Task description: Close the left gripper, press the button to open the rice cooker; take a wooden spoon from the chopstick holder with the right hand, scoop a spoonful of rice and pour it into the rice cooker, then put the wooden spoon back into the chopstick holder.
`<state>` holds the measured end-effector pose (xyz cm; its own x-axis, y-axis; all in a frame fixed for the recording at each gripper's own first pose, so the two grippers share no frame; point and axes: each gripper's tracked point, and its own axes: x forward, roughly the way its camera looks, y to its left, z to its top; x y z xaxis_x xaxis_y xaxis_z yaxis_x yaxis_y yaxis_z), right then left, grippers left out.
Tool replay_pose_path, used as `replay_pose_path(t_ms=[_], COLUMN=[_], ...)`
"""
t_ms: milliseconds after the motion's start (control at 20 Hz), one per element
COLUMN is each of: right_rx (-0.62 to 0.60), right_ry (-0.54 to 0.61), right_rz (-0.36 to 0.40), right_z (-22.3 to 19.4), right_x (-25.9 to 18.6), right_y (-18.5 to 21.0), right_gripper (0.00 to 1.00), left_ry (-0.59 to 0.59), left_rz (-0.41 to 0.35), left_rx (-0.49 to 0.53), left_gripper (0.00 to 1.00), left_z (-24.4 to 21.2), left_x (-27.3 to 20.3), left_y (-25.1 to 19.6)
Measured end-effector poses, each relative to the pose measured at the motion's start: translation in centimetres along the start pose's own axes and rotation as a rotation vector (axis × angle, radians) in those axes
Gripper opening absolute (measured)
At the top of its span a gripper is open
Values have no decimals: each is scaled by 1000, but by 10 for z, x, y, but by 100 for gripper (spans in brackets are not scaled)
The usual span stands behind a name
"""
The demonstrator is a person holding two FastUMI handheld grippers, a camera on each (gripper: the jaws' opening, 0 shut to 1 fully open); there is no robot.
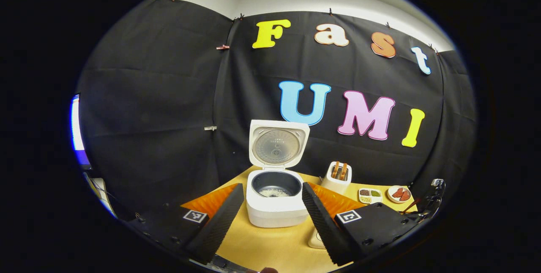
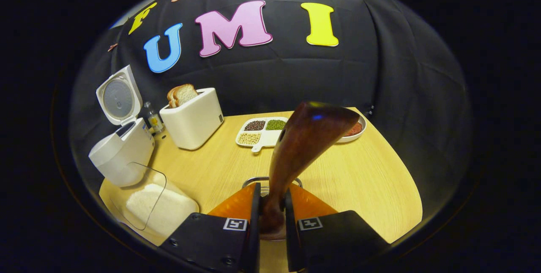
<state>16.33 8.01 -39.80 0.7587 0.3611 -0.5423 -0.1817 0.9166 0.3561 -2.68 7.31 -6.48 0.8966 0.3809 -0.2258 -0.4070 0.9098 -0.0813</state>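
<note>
Wooden spoon (image 2: 306, 137): stiff, light, smooth; your right gripper (image 2: 270, 214) clamps its handle
Left gripper (image 1: 272, 211): wide apart

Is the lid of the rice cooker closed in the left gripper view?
No, the lid of the rice cooker stands raised, and the inner pot with some rice shows.

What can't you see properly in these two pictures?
- Chopstick holder, right gripper view: mostly hidden behind the wooden spoon and the jaws.
- Rice container, right gripper view: lower edge cut off.
- Divided dish, left gripper view: contents too small to identify.
</note>
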Motion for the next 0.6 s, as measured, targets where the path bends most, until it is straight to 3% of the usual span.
replay_pose_path(t_ms=[200, 450, 600], right_rx=[120, 116, 157], right_ry=[-23, 30, -16], right_rz=[26, -8, -30], right_z=[22, 16, 41], right_x=[-10, -4, -21], right_y=[-9, -15, -9], right_gripper=[29, 25, 25], left_ry=[-7, 8, 6], left_rz=[-14, -87, -131], left_rx=[0, -3, 9], left_gripper=[96, 96, 95], left_z=[2, 1, 3], left_x=[3, 24, 40], left_y=[1, 2, 8])
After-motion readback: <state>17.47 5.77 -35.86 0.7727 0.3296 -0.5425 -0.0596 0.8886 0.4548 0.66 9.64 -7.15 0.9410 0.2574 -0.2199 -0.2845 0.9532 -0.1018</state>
